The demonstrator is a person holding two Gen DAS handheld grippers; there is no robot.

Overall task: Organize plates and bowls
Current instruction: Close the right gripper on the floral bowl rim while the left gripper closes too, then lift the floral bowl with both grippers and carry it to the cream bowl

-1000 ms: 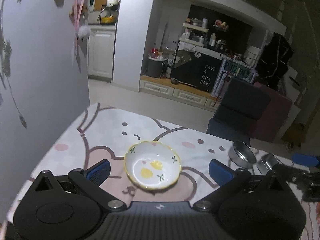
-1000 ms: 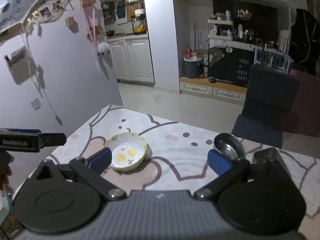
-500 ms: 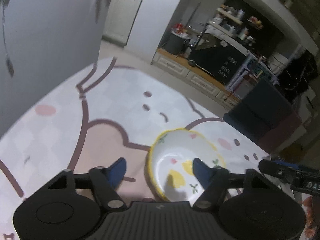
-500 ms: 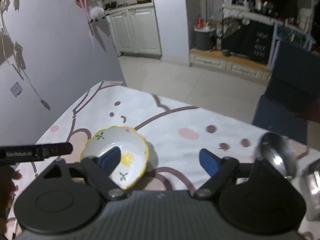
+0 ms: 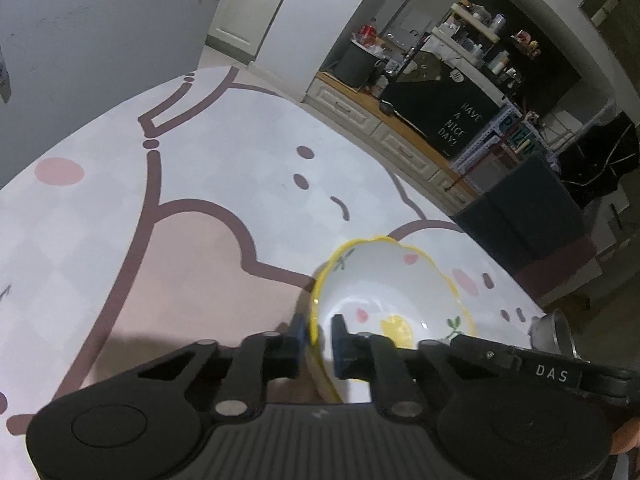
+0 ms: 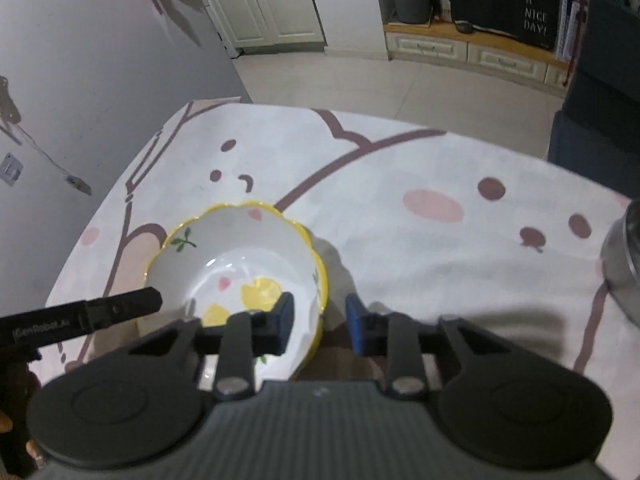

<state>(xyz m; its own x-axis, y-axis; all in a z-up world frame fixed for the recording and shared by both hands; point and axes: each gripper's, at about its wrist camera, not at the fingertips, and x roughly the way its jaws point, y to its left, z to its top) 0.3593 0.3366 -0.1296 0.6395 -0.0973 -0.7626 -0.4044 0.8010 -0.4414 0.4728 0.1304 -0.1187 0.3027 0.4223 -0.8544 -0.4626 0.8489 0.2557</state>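
Left gripper [image 5: 320, 334]: mine, jaws just closed in; they now straddle the bowl's left rim, one pad outside, one inside, and look pinched on it.
Bowl [image 6: 240, 264]: white, scalloped yellow edge, lemon print inside; it sits on the tablecloth [image 6: 420, 152] between my two tools, seemingly tipped a little my way.
Right gripper [image 6: 320, 318]: jaws have just been narrowing too; one pad is inside the bowl, the other outside the right rim, and a sliver of gap still shows, so I judge this side not yet clamped.
Step in hand: a two-sided pinch on opposite rims, as I read it.
Doing it well: finish closing the right side before any lift, then raise both hands together and level, since glazed ceramic slides between pads.
Risk: an uneven pull could twist the rim out of one grip.
Metal bowl [image 6: 624, 256]: at the right edge, well apart; I would steer clear of it.
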